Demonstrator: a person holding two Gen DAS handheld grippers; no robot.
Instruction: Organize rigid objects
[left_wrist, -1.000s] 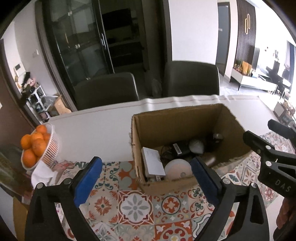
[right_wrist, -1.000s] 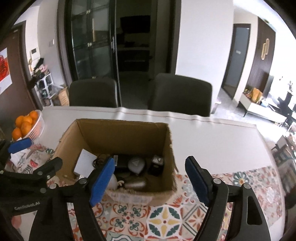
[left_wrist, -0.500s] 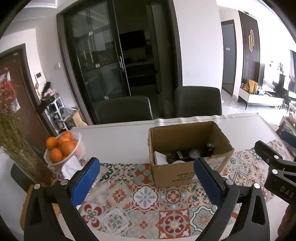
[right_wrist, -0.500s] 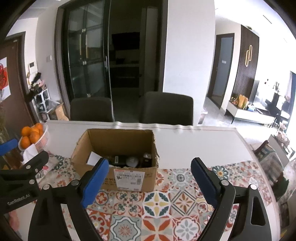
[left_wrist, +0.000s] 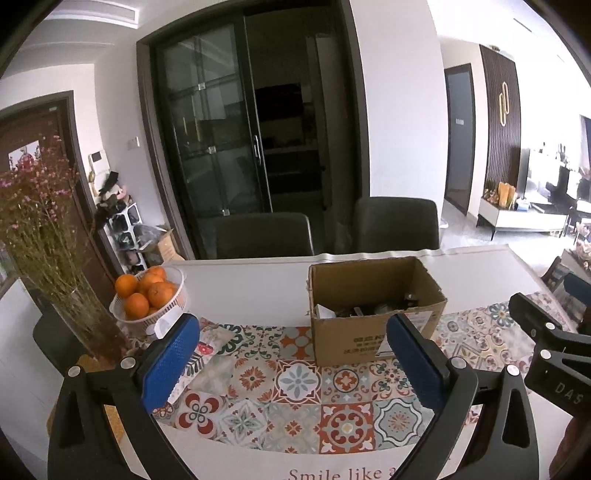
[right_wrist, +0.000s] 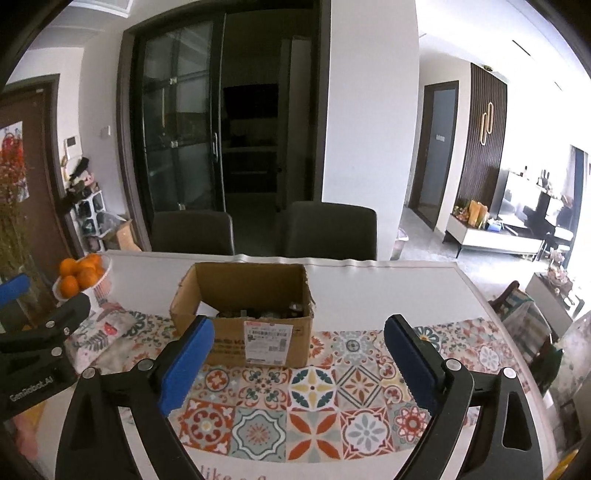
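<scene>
Looking along the left gripper (left_wrist: 291, 354) from its wrist camera: blue-padded fingers (left_wrist: 170, 362) spread wide, nothing between them, touching nothing. It hovers level above the patterned tile-print table mat (left_wrist: 295, 384), aimed at the open brown cardboard box (left_wrist: 373, 317), which stands on the mat's far edge, slightly right of centre. Box holds a white card and dark small items; too small to identify. White basket of oranges (left_wrist: 147, 295) sits far left on the white table (left_wrist: 251, 288), beside a glass vase of dried pink flowers (left_wrist: 40, 236). Right gripper's black finger enters at the right edge.

Right wrist view: right gripper (right_wrist: 299, 358) likewise fully released, blue pads (right_wrist: 410, 358) wide apart and empty, held level over the mat (right_wrist: 314, 402). Cardboard box (right_wrist: 243, 306) lies ahead, left of centre, white label facing the camera. Left gripper's black frame (right_wrist: 40, 343) shows at the left edge. Two dark chairs (right_wrist: 328, 232) stand behind the table.
</scene>
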